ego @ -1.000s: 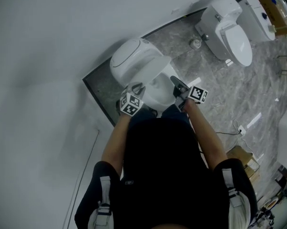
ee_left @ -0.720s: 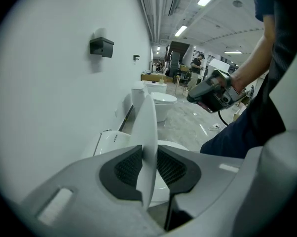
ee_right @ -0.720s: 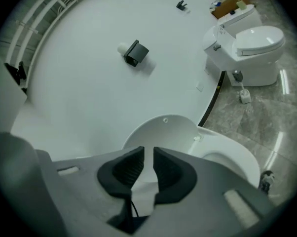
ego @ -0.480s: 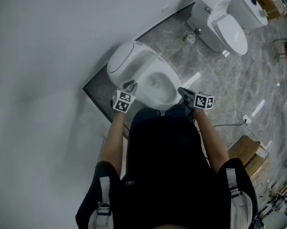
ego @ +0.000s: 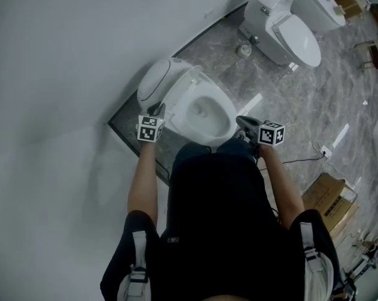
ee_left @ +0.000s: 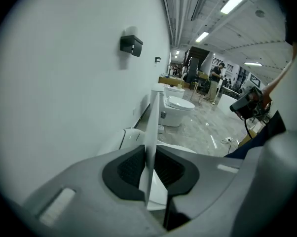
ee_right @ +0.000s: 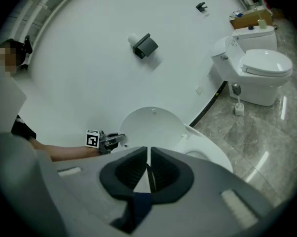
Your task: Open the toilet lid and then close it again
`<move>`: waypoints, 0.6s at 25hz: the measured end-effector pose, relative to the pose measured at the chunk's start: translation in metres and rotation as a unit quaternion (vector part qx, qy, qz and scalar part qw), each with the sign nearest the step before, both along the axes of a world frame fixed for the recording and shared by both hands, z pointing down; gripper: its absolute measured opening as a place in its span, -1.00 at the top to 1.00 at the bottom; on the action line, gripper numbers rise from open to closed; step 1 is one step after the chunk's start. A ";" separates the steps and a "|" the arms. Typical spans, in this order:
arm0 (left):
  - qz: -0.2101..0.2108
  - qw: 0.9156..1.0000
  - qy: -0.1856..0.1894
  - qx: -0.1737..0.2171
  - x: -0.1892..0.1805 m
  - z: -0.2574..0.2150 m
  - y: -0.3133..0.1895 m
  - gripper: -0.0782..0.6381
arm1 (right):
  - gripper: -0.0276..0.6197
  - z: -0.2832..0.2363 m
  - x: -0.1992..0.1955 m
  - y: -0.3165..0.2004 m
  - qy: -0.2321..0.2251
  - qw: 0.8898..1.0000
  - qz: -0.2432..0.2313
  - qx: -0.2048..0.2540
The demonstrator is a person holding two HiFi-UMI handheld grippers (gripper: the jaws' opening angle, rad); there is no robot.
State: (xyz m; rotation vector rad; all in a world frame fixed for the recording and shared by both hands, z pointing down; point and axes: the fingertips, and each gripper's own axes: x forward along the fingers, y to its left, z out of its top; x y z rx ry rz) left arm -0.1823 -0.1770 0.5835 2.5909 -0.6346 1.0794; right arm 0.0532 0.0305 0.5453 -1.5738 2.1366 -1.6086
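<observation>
The white toilet lid (ego: 156,80) stands raised near the wall, and the bowl (ego: 205,111) lies uncovered. My left gripper (ego: 159,110) is at the lid's left edge. In the left gripper view the lid (ee_left: 152,122) runs edge-on between the jaws of that gripper (ee_left: 149,157), which have just been closing and now press on it. My right gripper (ego: 241,121) hangs off the bowl's right front, touching nothing. Its jaws have just been closing with nothing between them. The right gripper view shows that gripper (ee_right: 149,164) shut and, beyond it, the lid (ee_right: 148,125) with the left gripper (ee_right: 114,140) at its edge.
A second toilet (ego: 283,27) stands further along the wall on the marble floor. A cardboard box (ego: 324,196) and a cable (ego: 302,162) lie to my right. A black fitting (ee_left: 131,44) juts from the wall above. People stand far off (ee_left: 216,78).
The lid has swung up from partly over the bowl to near the wall. My left gripper moved left with its edge. My right gripper drew away to the right.
</observation>
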 end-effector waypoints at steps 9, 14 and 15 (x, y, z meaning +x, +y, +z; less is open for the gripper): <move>-0.036 0.998 0.001 -0.046 -0.015 0.001 -0.039 0.64 | 0.85 0.002 0.004 0.023 0.008 1.000 -0.009 -0.027; -0.066 0.995 0.009 -0.074 -0.026 0.008 -0.056 0.63 | 0.85 0.004 0.012 0.034 0.012 0.999 0.000 -0.039; -0.068 0.995 0.010 -0.077 -0.027 0.009 -0.059 0.63 | 0.85 0.005 0.014 0.035 0.015 0.999 0.001 -0.040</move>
